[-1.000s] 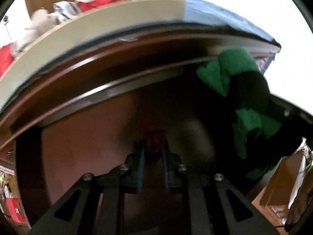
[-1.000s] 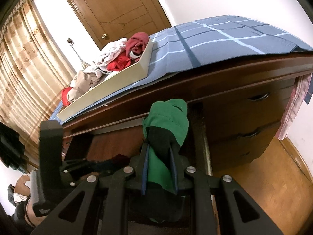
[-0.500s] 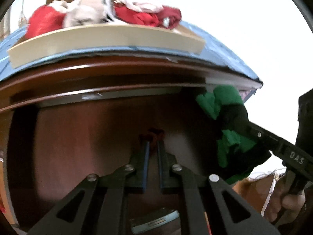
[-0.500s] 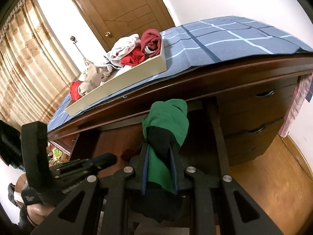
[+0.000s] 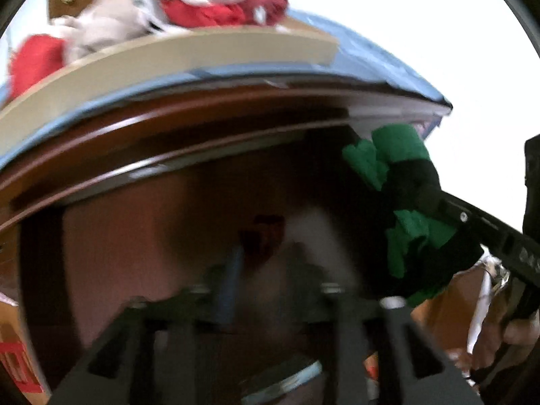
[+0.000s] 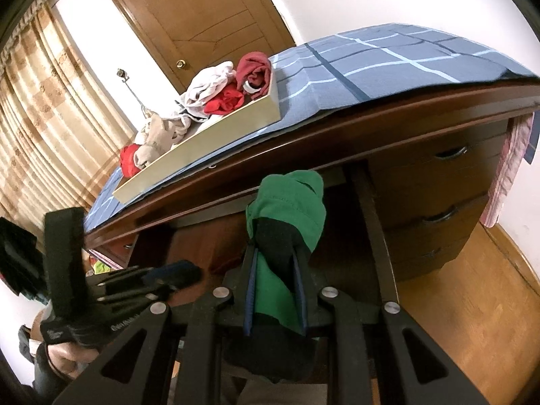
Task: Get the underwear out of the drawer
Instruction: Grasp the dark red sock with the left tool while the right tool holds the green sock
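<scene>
Green-and-black underwear [image 6: 287, 236] sits pinched between your right gripper [image 6: 275, 290] jaws, clamped tight, cloth bulging above the pads and hanging below. It's clear of the drawer [image 6: 209, 246], held up in front of the dark wood dresser [image 6: 438, 182], just under the top's edge. Keep that squeeze firm; fabric is soft and can slide out if you ease off. Lift up and over the edge before going for the tray [image 6: 216, 135]; don't drag the cloth along the wood lip.

Left gripper [image 5: 266, 263] is blurred in its own view. Its jaws have just been opening and stand roughly half apart. Nothing is clearly pressed between them. A small dark red thing [image 5: 265, 233] shows just past the tips; too smeared to say whether it touches a pad or what it is. From the right wrist view the left gripper [image 6: 175, 276] points down into the drawer on the left, a hand [image 6: 64, 354] on its grip.

Next, judging from the layout: carry the green piece to the tray on the blue checked cloth [image 6: 388, 64], where red, white and beige clothes [image 6: 216, 91] already lie piled. Keep the two grippers apart while you swing; they're near each other now. Left one looks set to reach for another item, so steady it first.
</scene>
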`<state>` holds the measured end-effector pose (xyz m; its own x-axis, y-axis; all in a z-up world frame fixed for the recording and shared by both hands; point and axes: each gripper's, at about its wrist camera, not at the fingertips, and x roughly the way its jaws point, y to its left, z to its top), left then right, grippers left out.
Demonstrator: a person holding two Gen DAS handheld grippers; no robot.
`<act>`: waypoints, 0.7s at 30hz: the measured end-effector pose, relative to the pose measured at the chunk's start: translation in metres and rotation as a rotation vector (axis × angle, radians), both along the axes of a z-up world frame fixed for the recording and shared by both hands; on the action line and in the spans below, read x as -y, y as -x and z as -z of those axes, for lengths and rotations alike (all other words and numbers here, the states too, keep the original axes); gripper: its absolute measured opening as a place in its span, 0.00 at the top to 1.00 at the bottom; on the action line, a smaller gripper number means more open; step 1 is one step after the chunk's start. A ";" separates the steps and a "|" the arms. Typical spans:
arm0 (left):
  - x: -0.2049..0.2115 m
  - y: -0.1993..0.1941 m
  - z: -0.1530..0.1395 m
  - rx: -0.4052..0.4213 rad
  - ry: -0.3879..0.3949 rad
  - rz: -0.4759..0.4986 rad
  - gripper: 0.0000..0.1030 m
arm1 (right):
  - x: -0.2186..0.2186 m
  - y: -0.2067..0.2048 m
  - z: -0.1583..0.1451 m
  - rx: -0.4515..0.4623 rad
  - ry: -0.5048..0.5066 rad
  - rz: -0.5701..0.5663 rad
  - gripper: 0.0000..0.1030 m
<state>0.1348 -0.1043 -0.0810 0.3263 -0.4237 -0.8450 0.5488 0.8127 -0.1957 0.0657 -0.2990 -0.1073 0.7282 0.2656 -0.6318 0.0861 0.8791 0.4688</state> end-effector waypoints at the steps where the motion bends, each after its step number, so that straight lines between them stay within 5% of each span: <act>1: 0.009 -0.004 0.005 0.005 -0.043 0.002 0.39 | 0.001 0.000 0.000 0.000 -0.002 0.001 0.79; 7: 0.045 -0.022 0.029 0.006 -0.203 0.055 0.41 | 0.011 -0.001 0.003 0.004 -0.008 0.007 0.79; 9: 0.048 -0.031 0.038 -0.022 -0.222 0.049 0.65 | 0.014 -0.003 0.006 0.002 -0.017 0.006 0.79; 11: 0.049 -0.038 0.049 -0.064 -0.250 0.044 0.66 | 0.015 -0.005 0.009 -0.003 -0.029 0.001 0.79; 16: 0.051 -0.044 0.055 -0.057 -0.254 0.046 0.69 | 0.014 -0.008 0.013 -0.009 -0.038 -0.006 0.79; 21: 0.039 -0.042 0.048 -0.054 -0.184 0.049 0.85 | 0.014 -0.007 0.012 -0.011 -0.034 0.015 0.79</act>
<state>0.1764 -0.1433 -0.1291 0.2609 -0.2753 -0.9253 0.5817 0.8098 -0.0769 0.0730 -0.3130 -0.1192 0.7251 0.2762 -0.6308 0.1048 0.8611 0.4976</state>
